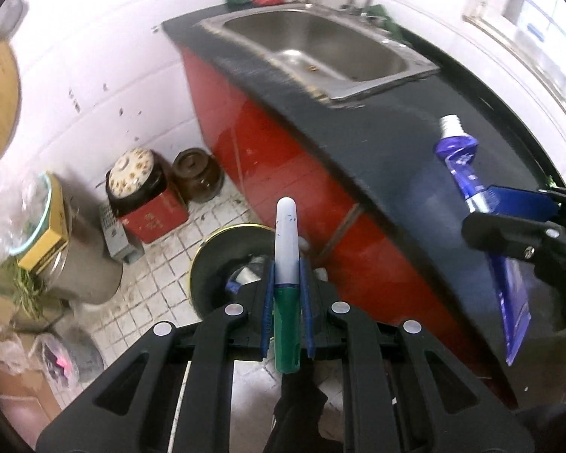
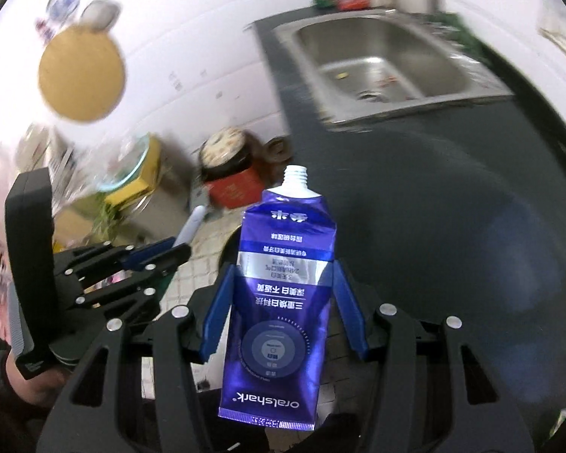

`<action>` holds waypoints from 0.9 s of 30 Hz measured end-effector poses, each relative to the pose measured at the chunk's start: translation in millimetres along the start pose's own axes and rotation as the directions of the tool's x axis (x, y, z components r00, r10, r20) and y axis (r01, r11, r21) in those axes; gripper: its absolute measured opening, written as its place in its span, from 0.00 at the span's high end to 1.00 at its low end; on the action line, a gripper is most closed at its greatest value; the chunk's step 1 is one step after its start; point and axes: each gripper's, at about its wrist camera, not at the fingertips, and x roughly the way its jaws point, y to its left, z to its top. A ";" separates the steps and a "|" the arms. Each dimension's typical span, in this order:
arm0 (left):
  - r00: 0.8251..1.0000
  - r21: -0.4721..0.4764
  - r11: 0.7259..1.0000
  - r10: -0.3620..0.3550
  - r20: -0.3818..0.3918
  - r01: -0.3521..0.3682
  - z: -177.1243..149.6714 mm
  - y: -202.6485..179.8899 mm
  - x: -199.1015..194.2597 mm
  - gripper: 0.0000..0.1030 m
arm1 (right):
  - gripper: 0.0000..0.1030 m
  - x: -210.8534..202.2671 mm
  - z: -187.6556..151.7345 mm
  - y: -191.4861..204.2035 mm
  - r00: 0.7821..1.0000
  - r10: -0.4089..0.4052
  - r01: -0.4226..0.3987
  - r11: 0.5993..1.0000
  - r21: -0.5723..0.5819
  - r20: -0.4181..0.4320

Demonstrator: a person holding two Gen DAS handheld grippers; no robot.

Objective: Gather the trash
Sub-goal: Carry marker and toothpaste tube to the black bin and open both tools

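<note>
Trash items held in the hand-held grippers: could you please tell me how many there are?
2. A green-and-white marker is clamped in the left hand-held gripper; a blue toothpaste tube, cap off, is in the right hand-held gripper. No others visible.

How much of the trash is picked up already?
Both pieces are picked up: the left tongs grip a white-and-green marker pen, and the right tongs hold a flattened blue toothpaste tube. Left to do: drop them, probably into the round black bin below on the floor.
</note>
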 end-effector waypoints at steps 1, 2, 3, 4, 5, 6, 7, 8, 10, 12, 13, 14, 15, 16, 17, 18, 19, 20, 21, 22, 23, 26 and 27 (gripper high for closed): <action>1.000 -0.015 1.000 -0.006 -0.005 0.006 -1.5 8.2 3.3 0.88 | 0.49 6.0 2.6 5.5 1.000 0.008 -0.008 1.000 -0.008 -0.011; 1.000 -0.038 0.999 -0.018 -0.008 0.018 -2.0 18.6 8.7 0.88 | 0.49 15.2 6.4 12.9 0.999 0.022 -0.022 1.000 -0.015 -0.027; 1.000 -0.050 0.998 -0.026 -0.010 0.025 -1.8 24.2 13.5 0.88 | 0.49 23.1 9.1 18.6 0.999 0.035 -0.036 0.999 -0.020 -0.041; 0.999 -0.063 0.998 -0.032 -0.013 0.031 -1.9 31.4 18.5 0.88 | 0.49 34.0 14.3 24.1 0.997 0.043 -0.044 0.999 -0.024 -0.058; 0.999 -0.069 0.997 -0.033 -0.013 0.032 -1.6 35.5 22.4 0.88 | 0.49 41.1 18.2 26.3 0.997 0.047 -0.048 0.998 -0.026 -0.069; 0.999 -0.078 0.996 -0.038 -0.010 0.037 -1.0 40.9 28.0 0.88 | 0.49 50.6 23.2 30.1 0.995 0.053 -0.055 0.998 -0.028 -0.082; 0.999 -0.081 0.996 -0.040 -0.011 0.039 -0.9 44.9 31.7 0.88 | 0.49 57.1 26.4 32.9 0.995 0.054 -0.057 0.998 -0.031 -0.089; 0.999 -0.084 0.996 -0.040 -0.015 0.038 -0.4 48.8 35.7 0.88 | 0.49 64.8 29.1 36.2 0.994 0.050 -0.054 0.998 -0.034 -0.100; 0.999 -0.093 0.995 -0.045 -0.024 0.043 -0.9 58.7 43.9 0.88 | 0.49 78.5 35.1 37.9 0.992 0.049 -0.054 0.998 -0.040 -0.120; 0.998 -0.095 0.994 -0.049 -0.031 0.046 0.4 65.9 50.6 0.88 | 0.49 89.0 38.5 40.1 0.989 0.043 -0.049 0.998 -0.042 -0.139; 0.998 -0.095 0.994 -0.049 -0.032 0.046 0.8 67.3 52.1 0.88 | 0.49 92.3 40.4 41.2 0.989 0.041 -0.047 0.998 -0.042 -0.144; 0.998 -0.096 0.994 -0.051 -0.034 0.048 1.1 68.8 53.6 0.88 | 0.49 96.5 42.9 42.1 0.988 0.038 -0.045 0.998 -0.042 -0.146; 0.998 -0.099 0.994 -0.054 -0.036 0.051 1.6 71.2 55.2 0.88 | 0.49 98.9 44.3 43.7 0.988 0.036 -0.043 0.998 -0.045 -0.150; 0.998 -0.102 0.993 -0.056 -0.036 0.052 1.5 72.8 55.7 0.88 | 0.49 100.8 45.9 45.0 0.988 0.035 -0.043 0.998 -0.045 -0.151; 0.998 -0.103 0.993 -0.059 -0.036 0.055 1.7 74.6 56.5 0.88 | 0.49 105.2 49.1 46.1 0.988 0.036 -0.043 0.998 -0.046 -0.153; 0.998 -0.105 0.993 -0.059 -0.036 0.055 2.3 76.0 57.3 0.88 | 0.49 106.2 49.9 47.3 0.988 0.035 -0.042 0.998 -0.047 -0.153; 0.998 -0.106 0.993 -0.060 -0.035 0.056 2.7 75.8 57.1 0.88 | 0.49 106.8 50.7 47.9 0.988 0.033 -0.041 0.998 -0.050 -0.153; 0.997 -0.108 0.992 -0.062 -0.034 0.058 2.8 76.0 57.4 0.88 | 0.49 107.3 51.5 47.7 0.988 0.033 -0.041 0.998 -0.051 -0.152; 0.997 -0.109 0.992 -0.063 -0.034 0.059 3.2 77.3 57.6 0.88 | 0.49 108.4 52.1 49.2 0.988 0.030 -0.039 0.998 -0.054 -0.152; 0.997 -0.108 0.992 -0.065 -0.035 0.061 3.4 77.3 57.7 0.88 | 0.49 110.1 53.2 50.9 0.988 0.029 -0.038 0.998 -0.058 -0.152; 0.997 -0.108 0.992 -0.071 -0.035 0.066 4.0 78.3 58.5 0.88 | 0.48 111.4 54.4 52.8 0.988 0.027 -0.037 0.997 -0.064 -0.152; 0.997 -0.109 0.992 -0.071 -0.042 0.067 4.5 81.7 61.4 0.85 | 0.43 112.1 55.3 54.2 0.987 0.017 -0.028 0.998 -0.063 -0.161; 0.996 -0.115 0.991 -0.070 -0.050 0.064 3.8 83.8 62.6 0.75 | 0.39 113.4 55.7 53.9 0.986 0.023 -0.034 0.998 -0.058 -0.167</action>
